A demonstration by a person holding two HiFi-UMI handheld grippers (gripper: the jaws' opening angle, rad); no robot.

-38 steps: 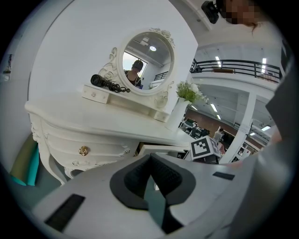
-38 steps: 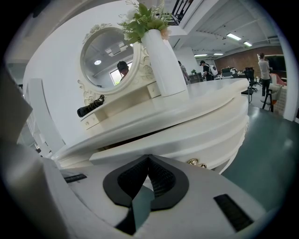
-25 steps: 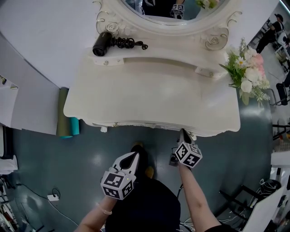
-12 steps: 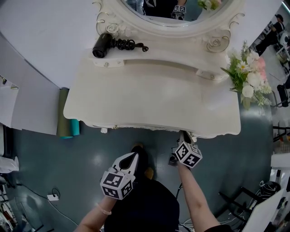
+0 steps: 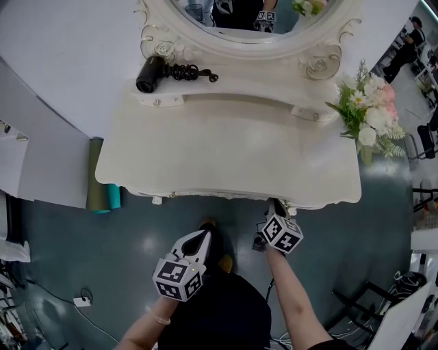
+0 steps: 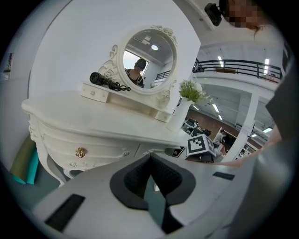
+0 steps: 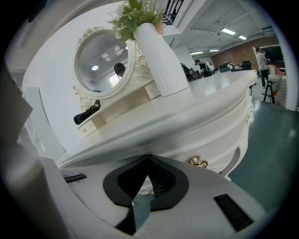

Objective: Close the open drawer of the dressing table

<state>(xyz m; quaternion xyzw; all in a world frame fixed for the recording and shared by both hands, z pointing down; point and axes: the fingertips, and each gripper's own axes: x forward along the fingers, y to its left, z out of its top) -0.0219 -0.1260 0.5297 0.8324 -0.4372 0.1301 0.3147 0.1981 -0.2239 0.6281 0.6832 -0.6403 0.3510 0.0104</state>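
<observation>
Right gripper (image 5: 275, 203) at the drawer (image 7: 210, 140), tucked under the front edge of the dressing table (image 5: 233, 150) near its right corner.
I see its jaws pressed together on nothing, tip up against the drawer front beside the gold knob (image 7: 198, 161); whether the drawer is fully in, I cannot tell. My left gripper (image 5: 204, 234) hangs clear of the front edge, jaws together and empty. A flower vase (image 5: 366, 116) stands at the right rear corner, a hair dryer (image 5: 152, 72) at the left rear below the mirror (image 5: 239, 14).

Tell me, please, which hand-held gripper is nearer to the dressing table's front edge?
Right. The right hand-held gripper is up at the front edge of the dressing table; the left hand-held gripper hangs back over the floor, apart from it.
</observation>
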